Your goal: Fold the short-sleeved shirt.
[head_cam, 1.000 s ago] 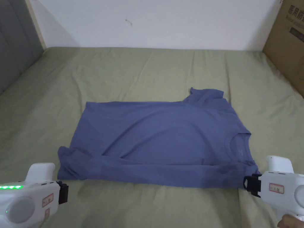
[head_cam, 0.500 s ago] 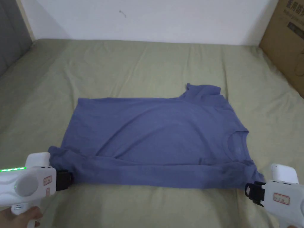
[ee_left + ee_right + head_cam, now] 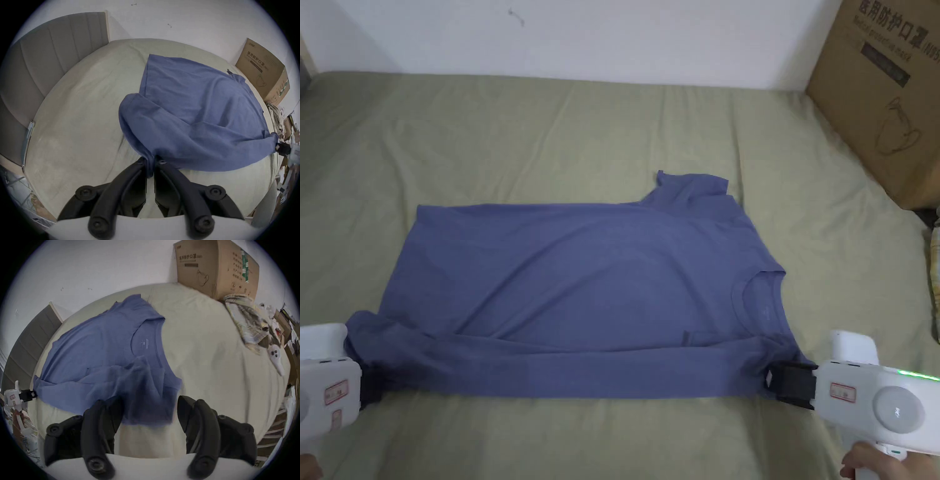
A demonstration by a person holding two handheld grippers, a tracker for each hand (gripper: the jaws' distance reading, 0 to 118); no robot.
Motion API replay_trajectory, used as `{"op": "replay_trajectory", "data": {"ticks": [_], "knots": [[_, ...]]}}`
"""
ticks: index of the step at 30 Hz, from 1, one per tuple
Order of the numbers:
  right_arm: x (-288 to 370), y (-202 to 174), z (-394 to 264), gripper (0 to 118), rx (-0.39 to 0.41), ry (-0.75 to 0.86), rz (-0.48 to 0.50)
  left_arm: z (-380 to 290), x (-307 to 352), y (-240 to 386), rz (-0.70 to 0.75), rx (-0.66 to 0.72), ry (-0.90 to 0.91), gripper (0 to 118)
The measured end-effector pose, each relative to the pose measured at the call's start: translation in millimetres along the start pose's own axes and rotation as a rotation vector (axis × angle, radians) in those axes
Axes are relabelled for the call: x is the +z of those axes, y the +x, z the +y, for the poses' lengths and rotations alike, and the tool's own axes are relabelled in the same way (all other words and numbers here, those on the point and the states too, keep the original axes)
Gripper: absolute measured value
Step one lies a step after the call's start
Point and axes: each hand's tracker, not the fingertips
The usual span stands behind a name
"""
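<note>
Blue shirt (image 3: 581, 294) lies flat on my green bed sheet (image 3: 550, 125), collar to my right, near edge already folded over. My left gripper (image 3: 150, 164) is pinched tight on the hem corner. My right gripper (image 3: 148, 404) has its jaws spread around the shoulder corner, not yet pressing. If I lift before that side bites, the fold could sag and twist.

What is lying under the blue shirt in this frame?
The blue shirt lies on the olive bedsheet, which shows on all sides of it. Its near edge is folded over onto its own body. Whatever else may lie beneath the fabric is covered.
</note>
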Motion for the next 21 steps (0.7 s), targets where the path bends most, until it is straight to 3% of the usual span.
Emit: {"op": "replay_trajectory", "data": {"ticks": [2, 5, 8, 12, 15, 21], "knots": [[-16.8, 2.1, 2.0, 39, -0.06, -0.026, 0.013, 3.2, 1.3, 0.1, 0.007, -0.01, -0.002, 7], [-6.3, -9.0, 6.2, 13, -0.009, -0.007, 0.03, 5.0, 5.3, 4.5, 0.026, -0.052, 0.001, 7], [3.6, -21.6, 9.5, 11, 0.097, -0.022, -0.018, 6.9, 11.3, 5.8, 0.036, -0.081, 0.002, 7], [27.7, -18.4, 7.9, 11, 0.014, 0.006, 0.018, 6.4, 24.2, -1.9, 0.023, -0.066, 0.018, 7], [47.2, -17.0, -0.5, 11, 0.049, 0.007, 0.007, 3.0, 36.0, -3.1, 0.028, -0.103, 0.029, 7], [73.1, 3.0, -31.2, 11, 0.021, -0.018, 0.025, -25.3, 66.3, -9.6, 0.043, -0.161, 0.028, 7]]}}
